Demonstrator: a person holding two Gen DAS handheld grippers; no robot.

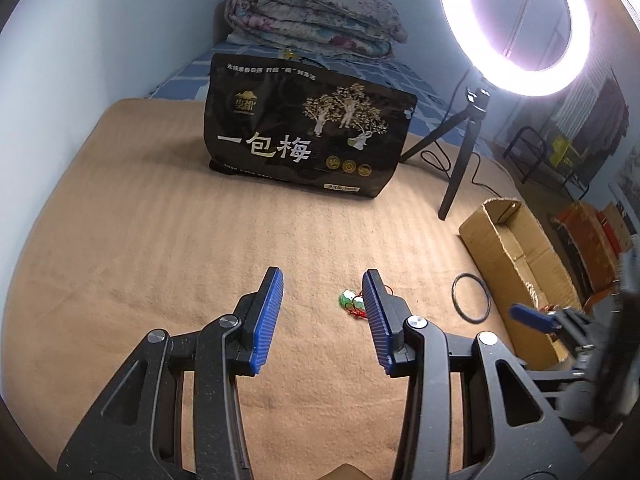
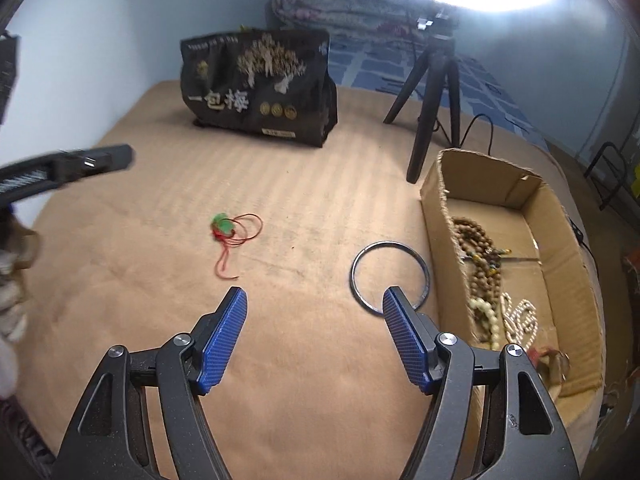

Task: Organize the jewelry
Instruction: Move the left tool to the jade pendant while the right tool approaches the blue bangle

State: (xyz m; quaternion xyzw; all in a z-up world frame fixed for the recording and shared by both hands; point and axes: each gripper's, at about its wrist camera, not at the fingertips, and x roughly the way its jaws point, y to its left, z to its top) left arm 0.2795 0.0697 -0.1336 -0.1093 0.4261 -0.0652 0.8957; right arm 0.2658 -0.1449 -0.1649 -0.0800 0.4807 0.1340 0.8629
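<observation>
A green pendant on a red cord (image 2: 228,230) lies on the tan blanket; in the left wrist view (image 1: 352,302) it sits just left of my right-hand fingertip. A dark bangle ring (image 2: 390,276) lies flat beside the cardboard box (image 2: 560,216), which holds brown bead strands (image 2: 478,248) and cream bead bracelets (image 2: 520,318). The ring (image 1: 471,298) and the box (image 1: 516,240) also show in the left wrist view. My left gripper (image 1: 325,280) is open and empty, low over the blanket. My right gripper (image 2: 314,300) is open and empty, its right finger over the ring's near edge.
A black snack bag (image 1: 308,132) stands at the back of the blanket (image 1: 160,240). A ring light (image 1: 520,20) on a black tripod (image 1: 460,152) stands behind the box, with a cable. A folded quilt (image 1: 316,20) lies beyond. Wall on the left.
</observation>
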